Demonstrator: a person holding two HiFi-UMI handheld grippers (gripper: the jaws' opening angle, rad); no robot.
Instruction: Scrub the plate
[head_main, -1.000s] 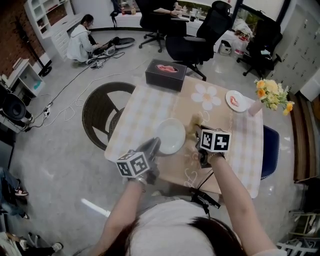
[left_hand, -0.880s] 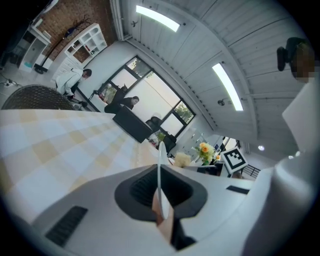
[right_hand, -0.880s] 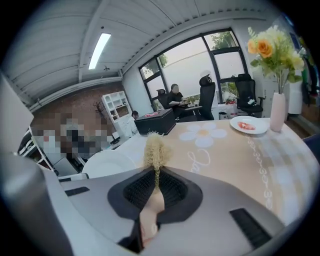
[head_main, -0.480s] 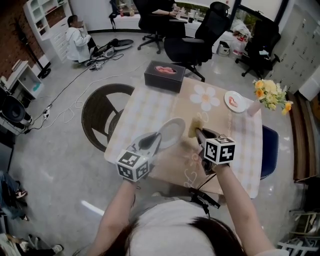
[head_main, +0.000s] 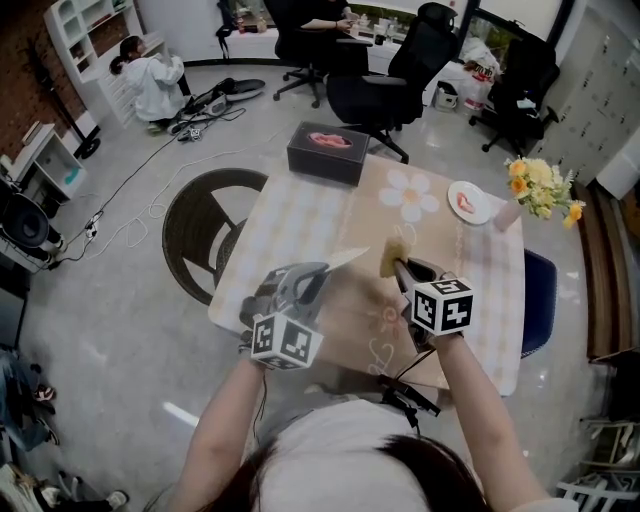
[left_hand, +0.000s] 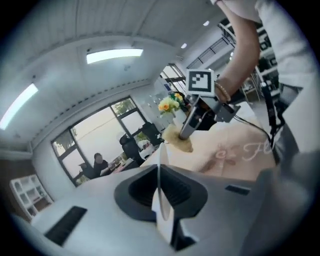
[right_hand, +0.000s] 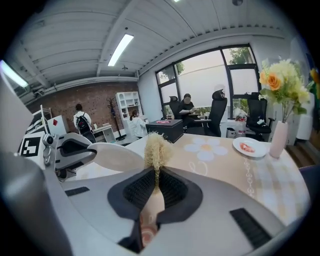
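Note:
A white plate (head_main: 346, 260) is held off the table and tilted, so the head view shows it nearly edge-on. My left gripper (head_main: 316, 272) is shut on its rim, and in the left gripper view the plate (left_hand: 160, 186) runs as a thin white edge between the jaws. My right gripper (head_main: 400, 266) is shut on a pale yellow fibrous scrubber (head_main: 393, 257) just right of the plate. The right gripper view has the scrubber (right_hand: 156, 149) sticking up from the jaws, with the plate (right_hand: 116, 157) and the left gripper (right_hand: 75, 150) close on its left.
The table (head_main: 300, 215) has a checked and flowered cloth. A black box (head_main: 328, 150) sits at its far edge, and a small plate with pink food (head_main: 470, 202) and a vase of flowers (head_main: 540, 188) at far right. A wicker chair (head_main: 200, 225) stands left, a blue chair (head_main: 541, 300) right.
The plate lay flat on the table a second ago. My left gripper has lifted and tilted it up on edge. The right gripper with the scrubber shifted slightly toward it.

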